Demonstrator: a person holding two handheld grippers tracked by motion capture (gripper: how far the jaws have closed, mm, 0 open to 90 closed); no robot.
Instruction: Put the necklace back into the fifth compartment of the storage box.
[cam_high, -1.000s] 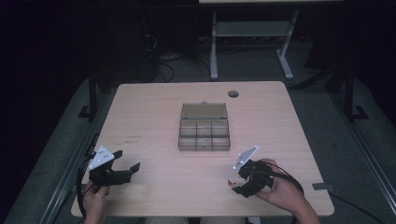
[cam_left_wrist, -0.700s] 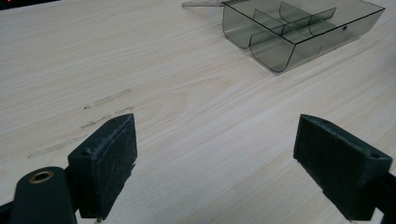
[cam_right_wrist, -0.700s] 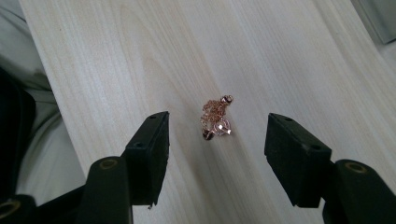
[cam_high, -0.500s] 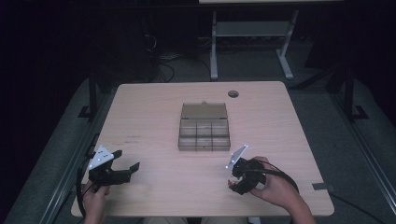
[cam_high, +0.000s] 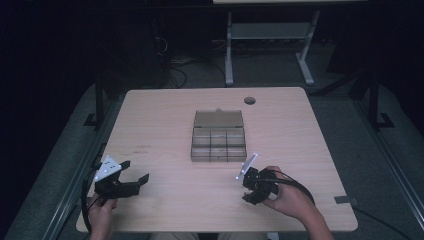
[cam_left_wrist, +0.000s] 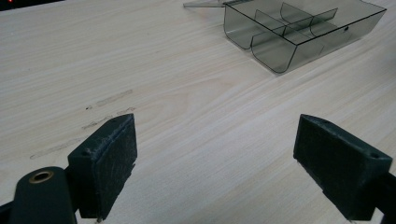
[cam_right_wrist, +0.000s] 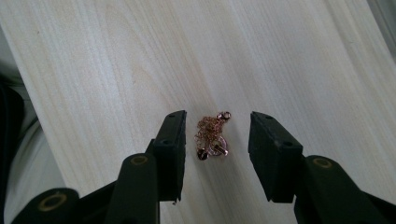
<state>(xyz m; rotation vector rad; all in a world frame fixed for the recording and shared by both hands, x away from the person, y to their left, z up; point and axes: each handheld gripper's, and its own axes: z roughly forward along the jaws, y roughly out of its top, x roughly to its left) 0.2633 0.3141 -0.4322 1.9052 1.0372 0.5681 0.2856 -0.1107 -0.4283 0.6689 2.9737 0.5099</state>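
A small rose-gold chain (cam_right_wrist: 212, 137) with a clasp and a dark bead lies bunched on the pale wooden table (cam_high: 165, 120). My right gripper (cam_right_wrist: 215, 126) points down over it near the table's front right (cam_high: 248, 194). Its jaws have just been closing and stand half apart with the chain between them; the left pad is almost at the chain, the right pad is apart from it. My left gripper (cam_high: 136, 171) rests at the front left, jaws wide open over bare wood (cam_left_wrist: 215, 140). A clear smoky compartment box (cam_high: 218, 136) sits mid-table with its lid open.
The box (cam_left_wrist: 299, 32) lies ahead and to the right of the left gripper. A round cable hole (cam_high: 249, 100) is near the table's far edge. A metal frame (cam_high: 270, 40) stands on the floor beyond the table. A strip of tape (cam_high: 345, 200) is at the front right edge.
The right hand and its gripper have shifted a little to the left and tipped down toward the table. The left gripper has not moved.
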